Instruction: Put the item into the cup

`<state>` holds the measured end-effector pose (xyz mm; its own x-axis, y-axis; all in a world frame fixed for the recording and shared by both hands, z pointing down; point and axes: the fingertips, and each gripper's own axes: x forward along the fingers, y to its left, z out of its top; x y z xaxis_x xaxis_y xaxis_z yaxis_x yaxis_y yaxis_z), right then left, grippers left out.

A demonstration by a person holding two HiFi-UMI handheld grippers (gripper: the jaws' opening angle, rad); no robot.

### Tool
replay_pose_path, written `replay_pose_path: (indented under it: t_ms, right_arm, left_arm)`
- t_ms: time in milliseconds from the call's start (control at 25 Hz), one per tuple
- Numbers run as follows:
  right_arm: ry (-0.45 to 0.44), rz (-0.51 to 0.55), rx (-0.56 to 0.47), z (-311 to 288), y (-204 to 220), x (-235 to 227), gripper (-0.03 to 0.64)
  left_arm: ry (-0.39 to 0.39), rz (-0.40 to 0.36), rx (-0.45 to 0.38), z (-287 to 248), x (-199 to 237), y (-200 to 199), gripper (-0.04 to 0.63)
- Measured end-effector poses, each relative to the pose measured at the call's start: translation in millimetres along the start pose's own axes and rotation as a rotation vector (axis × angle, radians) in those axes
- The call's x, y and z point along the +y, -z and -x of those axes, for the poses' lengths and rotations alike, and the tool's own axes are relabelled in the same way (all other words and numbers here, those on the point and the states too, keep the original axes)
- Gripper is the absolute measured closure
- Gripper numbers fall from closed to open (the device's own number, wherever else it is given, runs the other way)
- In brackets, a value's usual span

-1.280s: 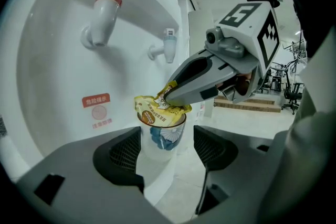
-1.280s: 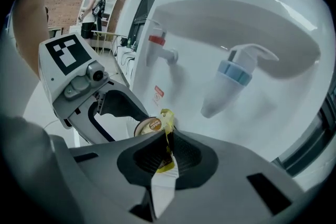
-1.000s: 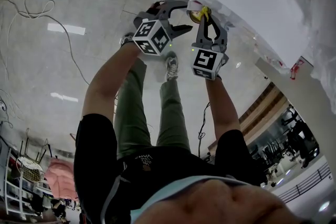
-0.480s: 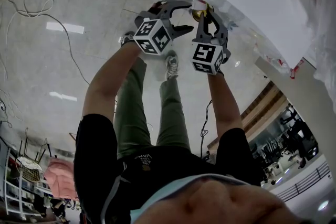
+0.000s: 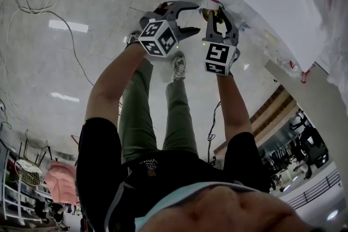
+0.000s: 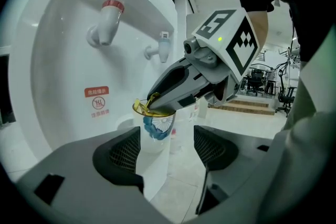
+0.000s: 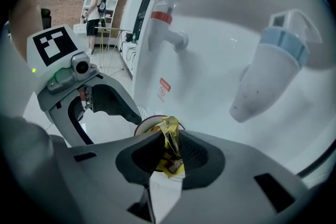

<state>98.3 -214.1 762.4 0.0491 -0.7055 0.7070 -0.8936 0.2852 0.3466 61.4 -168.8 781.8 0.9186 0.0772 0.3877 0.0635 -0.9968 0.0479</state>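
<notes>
A white paper cup with a blue pattern hangs above the floor between the jaws of my left gripper. It leans on the left pad. My right gripper reaches in from the right, its tips at the cup's rim. It pinches a crumpled yellow packet, whose lower end dips into the cup's mouth. The right jaws are opening slightly, and the packet is still between the pads. In the head view both grippers, left and right, meet at the dispenser's front.
A white water dispenser stands right behind the cup, with a red tap, a blue tap and a red warning label. Cables lie on the tiled floor. The person's legs are below the grippers.
The right gripper has shifted a little right and toward the dispenser, bringing the packet over the cup's rim. The left gripper has stayed in place.
</notes>
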Motion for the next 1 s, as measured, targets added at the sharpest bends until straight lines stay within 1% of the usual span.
replay_pose_path:
  t_ms: [120, 240, 400, 520, 640, 760, 1000]
  right_arm:
    - [0.01, -0.053, -0.021, 4.2, -1.0, -1.1, 0.552]
    - [0.018, -0.08, -0.049, 10.3, -2.4, -3.5, 0.543]
    - [0.01, -0.119, -0.079, 18.7, -3.1, -4.9, 0.492]
    - [0.011, -0.137, -0.099, 26.2, -3.1, -7.9, 0.476]
    - [0.009, -0.164, -0.118, 33.2, -3.6, -12.1, 0.469]
    - [0.0, -0.188, -0.127, 39.6, -2.1, -15.8, 0.468]
    - [-0.029, -0.202, -0.145, 55.4, 3.5, -21.5, 0.468]
  left_arm:
    - [-0.01, 0.004, 0.005, 1.8, -0.2, 0.4, 0.276]
    - [-0.025, 0.014, 0.01, 5.3, 0.3, 0.1, 0.276]
    - [-0.05, 0.026, 0.016, 10.6, 1.1, -0.4, 0.276]
    - [-0.073, 0.044, 0.018, 13.8, -0.1, -2.7, 0.276]
    - [-0.094, 0.06, 0.02, 16.8, -2.9, -5.8, 0.276]
    - [-0.13, 0.092, 0.012, 19.3, -3.2, -9.7, 0.276]
    - [-0.207, 0.141, -0.002, 28.6, -12.4, -25.4, 0.276]
